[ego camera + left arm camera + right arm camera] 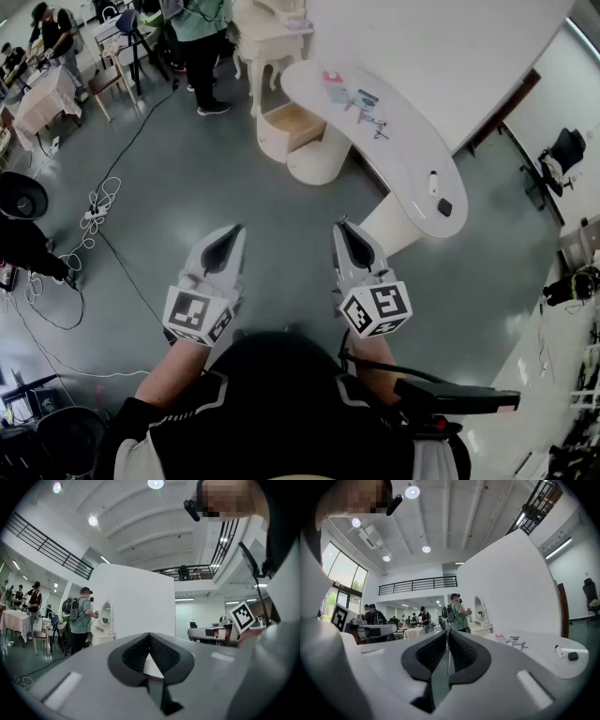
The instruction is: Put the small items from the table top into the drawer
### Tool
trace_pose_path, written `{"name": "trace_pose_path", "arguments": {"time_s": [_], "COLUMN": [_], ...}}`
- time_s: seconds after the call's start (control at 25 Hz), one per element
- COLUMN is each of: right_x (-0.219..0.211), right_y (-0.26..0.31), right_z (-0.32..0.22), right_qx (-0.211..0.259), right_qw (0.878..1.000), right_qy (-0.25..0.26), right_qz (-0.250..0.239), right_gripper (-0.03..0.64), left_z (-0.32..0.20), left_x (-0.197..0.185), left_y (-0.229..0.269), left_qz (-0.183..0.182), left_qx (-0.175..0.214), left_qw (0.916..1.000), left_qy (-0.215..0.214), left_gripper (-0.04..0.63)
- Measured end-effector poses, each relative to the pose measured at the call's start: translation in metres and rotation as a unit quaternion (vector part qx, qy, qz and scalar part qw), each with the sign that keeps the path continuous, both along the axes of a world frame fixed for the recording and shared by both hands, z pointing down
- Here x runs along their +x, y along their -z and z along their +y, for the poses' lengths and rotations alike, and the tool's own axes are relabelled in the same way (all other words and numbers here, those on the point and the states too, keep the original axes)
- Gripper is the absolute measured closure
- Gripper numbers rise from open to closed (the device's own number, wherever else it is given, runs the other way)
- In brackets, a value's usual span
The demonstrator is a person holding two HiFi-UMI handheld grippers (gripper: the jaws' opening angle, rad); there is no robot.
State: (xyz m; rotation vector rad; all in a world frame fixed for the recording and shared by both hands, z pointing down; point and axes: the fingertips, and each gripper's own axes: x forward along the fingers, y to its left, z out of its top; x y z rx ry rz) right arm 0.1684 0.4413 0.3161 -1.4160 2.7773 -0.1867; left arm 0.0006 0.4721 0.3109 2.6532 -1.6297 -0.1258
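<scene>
The white curved table (403,155) stands ahead, well beyond both grippers. On it lie a red item (333,77), a blue card (364,98), a thin dark tool (377,127), a small white piece (432,183) and a black piece (444,207). An open drawer (291,127) with a wooden inside juts from the table's left end. My left gripper (234,230) and right gripper (341,225) hang side by side over the grey floor, both shut and empty. The right gripper view shows that gripper (447,632) beside the table (534,645), with the black piece (572,656) near. The left gripper (150,635) faces a white wall.
A person in a green shirt (202,37) stands by a white vanity (267,37) behind the drawer. Cables and a power strip (94,214) trail over the floor at left. A black office chair (565,150) sits far right. Other people and tables are at far left.
</scene>
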Motion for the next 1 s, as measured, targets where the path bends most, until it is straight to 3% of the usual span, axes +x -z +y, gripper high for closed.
{"name": "trace_pose_path", "arguments": {"time_s": [0.64, 1.0], "right_x": [-0.015, -0.038], "right_y": [0.006, 0.006], "right_z": [-0.008, -0.008], "right_qx": [0.008, 0.003], "right_qw": [1.000, 1.000], "right_qy": [0.007, -0.002], "right_qz": [-0.007, -0.013], "right_gripper": [0.588, 0.588], "left_z": [-0.006, -0.006], "left_x": [-0.011, -0.037], "left_y": [-0.001, -0.007], "left_qz": [0.009, 0.012], "left_qx": [-0.005, -0.013], "left_qw": [1.0000, 0.9998], "left_qy": [0.001, -0.011], "left_gripper": [0.597, 0.597]}}
